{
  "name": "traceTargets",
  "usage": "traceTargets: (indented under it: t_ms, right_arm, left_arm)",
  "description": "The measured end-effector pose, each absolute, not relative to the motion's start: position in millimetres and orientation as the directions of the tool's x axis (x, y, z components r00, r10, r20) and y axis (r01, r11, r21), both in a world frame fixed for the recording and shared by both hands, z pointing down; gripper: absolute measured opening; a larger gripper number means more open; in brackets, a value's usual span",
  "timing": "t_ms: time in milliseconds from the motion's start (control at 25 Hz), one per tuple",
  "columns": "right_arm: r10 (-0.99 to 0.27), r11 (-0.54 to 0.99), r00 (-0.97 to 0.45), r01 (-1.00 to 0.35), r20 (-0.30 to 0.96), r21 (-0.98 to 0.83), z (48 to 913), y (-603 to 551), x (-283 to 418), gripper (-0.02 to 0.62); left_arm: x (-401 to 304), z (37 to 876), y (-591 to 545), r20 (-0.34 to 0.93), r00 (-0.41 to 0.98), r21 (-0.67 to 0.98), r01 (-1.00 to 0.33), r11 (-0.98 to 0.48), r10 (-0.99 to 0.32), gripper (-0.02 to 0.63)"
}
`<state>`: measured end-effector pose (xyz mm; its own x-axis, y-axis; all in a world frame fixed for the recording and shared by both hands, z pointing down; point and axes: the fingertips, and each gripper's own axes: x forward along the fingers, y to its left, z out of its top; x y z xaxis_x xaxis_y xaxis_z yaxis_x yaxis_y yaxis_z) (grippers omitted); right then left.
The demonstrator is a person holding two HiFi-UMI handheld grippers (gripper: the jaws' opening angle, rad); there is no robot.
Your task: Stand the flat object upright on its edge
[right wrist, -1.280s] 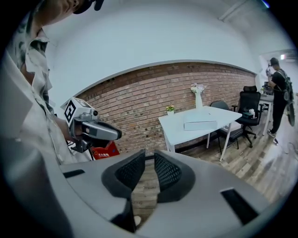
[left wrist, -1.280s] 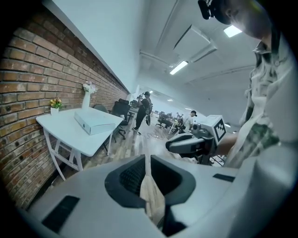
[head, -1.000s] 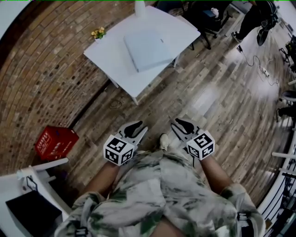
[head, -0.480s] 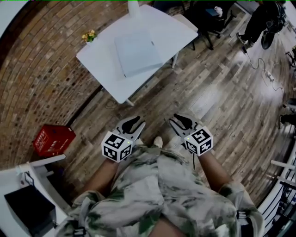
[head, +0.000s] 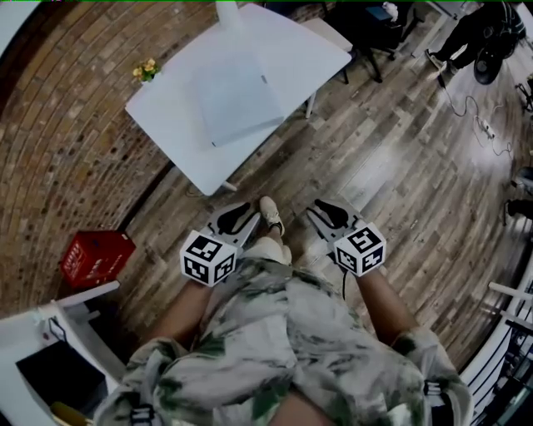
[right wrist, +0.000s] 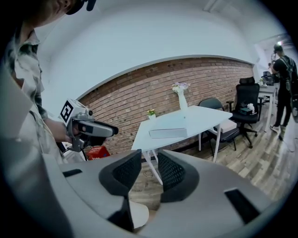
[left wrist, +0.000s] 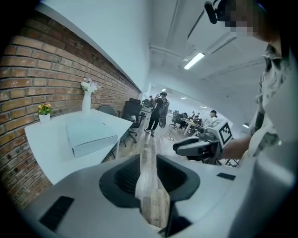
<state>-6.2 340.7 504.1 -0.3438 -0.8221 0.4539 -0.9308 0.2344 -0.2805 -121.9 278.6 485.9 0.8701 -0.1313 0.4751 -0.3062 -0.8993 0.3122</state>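
Note:
The flat object is a pale blue box (head: 237, 98) lying flat on the white table (head: 166, 116), ahead of me and out of reach. It also shows in the left gripper view, box (left wrist: 88, 135), and in the right gripper view, box (right wrist: 168, 133). My left gripper (head: 237, 218) and right gripper (head: 326, 212) are held side by side at waist height over the wooden floor, well short of the table. Both stand open with a narrow gap and nothing between the jaws: left gripper (left wrist: 148, 174), right gripper (right wrist: 150, 174).
A small flower pot (head: 146, 70) and a white vase (head: 226, 12) stand at the table's far side by the brick wall. A red crate (head: 96, 256) sits on the floor at left, a white shelf (head: 50, 324) at lower left. Office chairs and a person (head: 475, 33) are at the back right.
The table and box have drawn nearer and slid left in the head view as I walk forward. A shoe now shows between the grippers. Both grippers stay empty.

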Motion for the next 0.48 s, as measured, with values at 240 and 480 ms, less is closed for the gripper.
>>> traceTargets:
  t_ms: [240, 480]
  right_arm:
    - [-0.817, 0.192, -0.311, -0.941, 0.486, -0.280, 505, 305, 24, 0.129]
    - [-0.807, 0.178, -0.310, -0.939, 0.503, -0.293, 506, 239, 57, 0.129]
  left_arm:
    - [-77, 488, 236, 0.456, 0.887, 0.323, -0.246, -0.914, -0.078, 0.107]
    - [-39, 478, 184, 0.419, 0.906, 0.332, -0.213, -0.919, -0.058, 0.107]
